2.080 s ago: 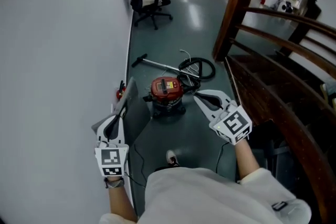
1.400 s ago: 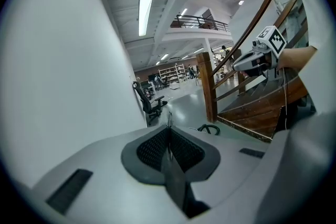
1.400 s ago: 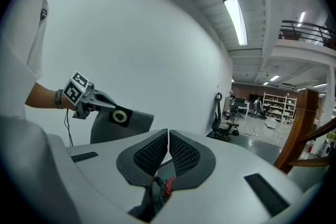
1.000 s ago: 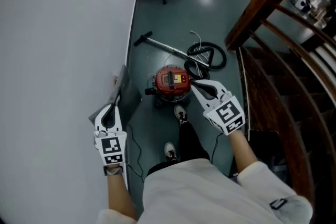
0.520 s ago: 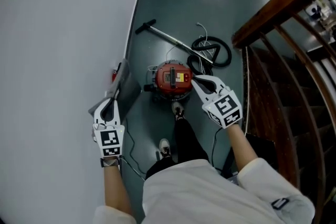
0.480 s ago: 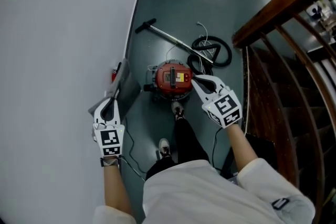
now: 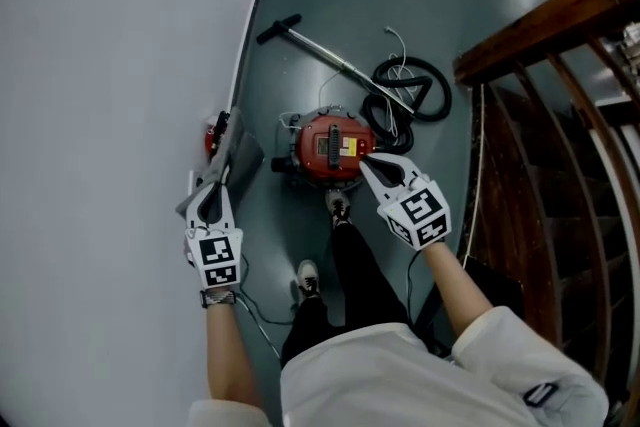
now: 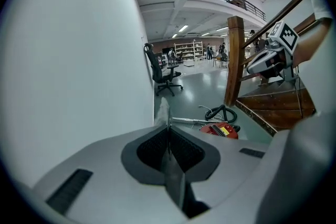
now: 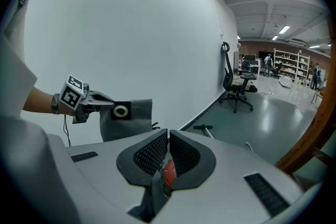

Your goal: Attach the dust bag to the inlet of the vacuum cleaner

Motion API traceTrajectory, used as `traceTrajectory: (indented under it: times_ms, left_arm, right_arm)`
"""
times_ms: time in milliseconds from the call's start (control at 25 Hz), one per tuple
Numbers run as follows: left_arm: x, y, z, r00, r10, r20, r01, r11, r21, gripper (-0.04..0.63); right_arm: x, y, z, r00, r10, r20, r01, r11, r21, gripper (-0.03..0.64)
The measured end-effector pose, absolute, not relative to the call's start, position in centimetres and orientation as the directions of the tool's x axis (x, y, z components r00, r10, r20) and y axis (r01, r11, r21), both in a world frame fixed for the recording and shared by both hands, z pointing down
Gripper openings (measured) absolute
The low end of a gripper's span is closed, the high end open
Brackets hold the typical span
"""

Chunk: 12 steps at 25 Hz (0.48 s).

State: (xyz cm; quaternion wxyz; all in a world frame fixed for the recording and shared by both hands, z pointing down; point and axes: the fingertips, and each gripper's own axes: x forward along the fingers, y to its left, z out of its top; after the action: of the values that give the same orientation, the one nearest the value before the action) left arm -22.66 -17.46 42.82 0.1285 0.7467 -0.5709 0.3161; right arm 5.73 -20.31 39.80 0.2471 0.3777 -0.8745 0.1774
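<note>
The red vacuum cleaner (image 7: 334,145) stands on the grey-green floor, its black hose (image 7: 412,91) coiled behind it. My left gripper (image 7: 210,196) is shut on the grey dust bag (image 7: 228,158), held close to the white wall, left of the vacuum. In the left gripper view the dust bag (image 8: 162,109) shows edge-on between the closed jaws. In the right gripper view the dust bag (image 9: 131,119) faces me with its black collar and white ring (image 9: 121,110). My right gripper (image 7: 366,161) is shut and empty, its tips at the vacuum's near right rim.
A metal wand (image 7: 320,50) lies on the floor beyond the vacuum. A white wall (image 7: 100,115) runs along the left, a wooden stair railing (image 7: 540,35) along the right. An office chair (image 8: 164,70) stands further back. The person's shoes (image 7: 338,206) are just before the vacuum.
Both grippers have sunk towards the floor and come nearer the vacuum. The left still holds the bag. The person's legs now show under the grippers.
</note>
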Motion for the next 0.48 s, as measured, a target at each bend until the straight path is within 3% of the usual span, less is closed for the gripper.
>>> traceTrajectory:
  times_ms: [480]
  left_arm:
    - [-22.7, -20.3, 53.7, 0.121, -0.706, 0.698, -0.96, -0.262, -0.098, 0.018]
  right_arm:
    - [5.7, -22.6, 50.3, -0.588, -0.489, 0.645, -0.738, 0.65, -0.18, 0.031]
